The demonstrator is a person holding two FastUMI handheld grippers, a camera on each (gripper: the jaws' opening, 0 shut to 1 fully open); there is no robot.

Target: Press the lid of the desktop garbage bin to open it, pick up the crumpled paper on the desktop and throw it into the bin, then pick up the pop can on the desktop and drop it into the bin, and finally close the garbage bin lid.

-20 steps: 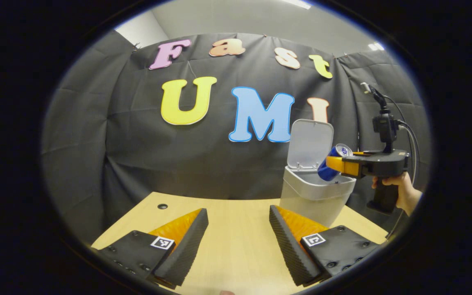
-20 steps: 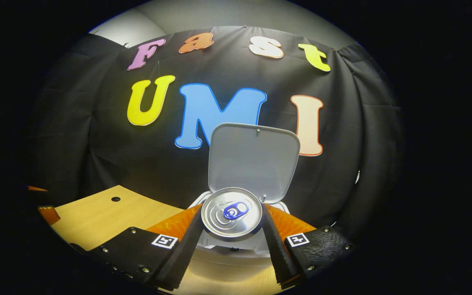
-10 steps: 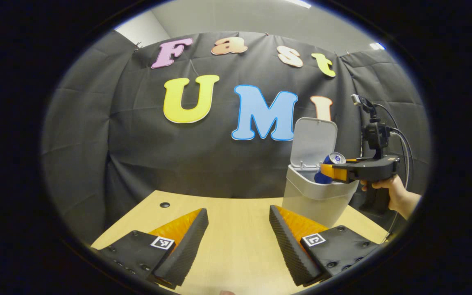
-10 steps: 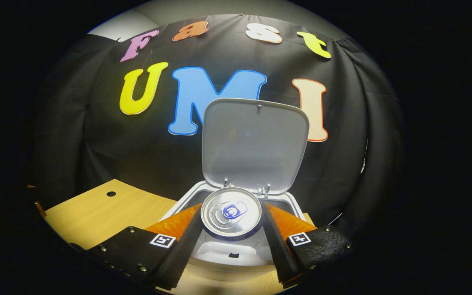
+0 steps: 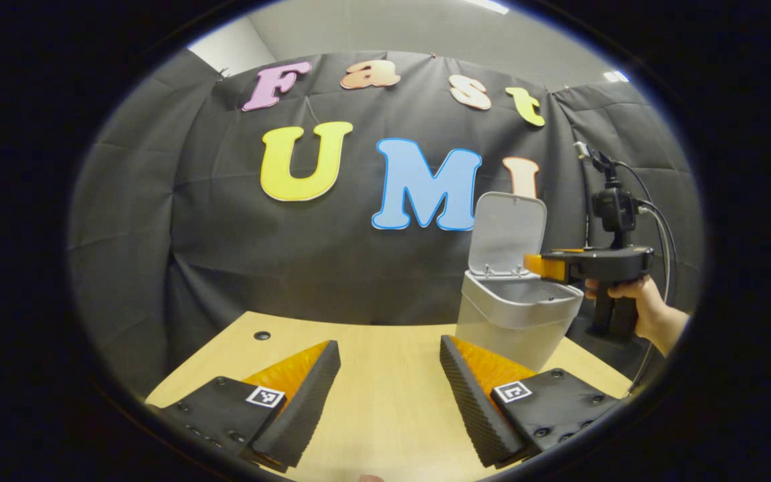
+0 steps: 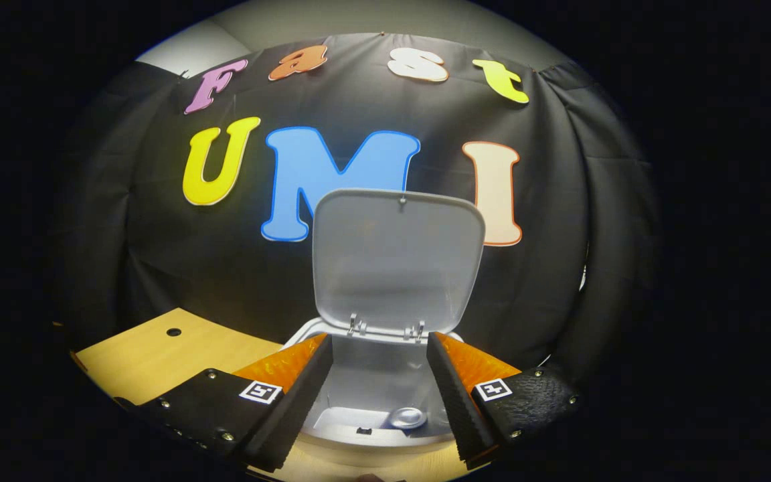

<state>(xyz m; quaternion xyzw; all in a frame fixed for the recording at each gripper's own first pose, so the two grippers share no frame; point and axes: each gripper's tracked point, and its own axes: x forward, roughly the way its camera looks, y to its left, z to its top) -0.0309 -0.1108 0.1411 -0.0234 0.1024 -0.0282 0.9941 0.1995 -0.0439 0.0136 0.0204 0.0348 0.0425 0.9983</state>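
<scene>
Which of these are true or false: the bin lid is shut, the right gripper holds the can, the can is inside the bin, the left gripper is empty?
1. The bin lid is shut. False: it stands raised above the bin.
2. The right gripper holds the pop can. False: its fingers are apart with nothing between them.
3. The pop can lies inside the bin. True.
4. The left gripper is open and empty over the table. True.

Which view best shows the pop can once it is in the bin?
The right gripper view: it looks down between open fingers into the garbage bin, where the pop can top lies at the bottom. In the left gripper view the bin wall hides its inside.
</scene>
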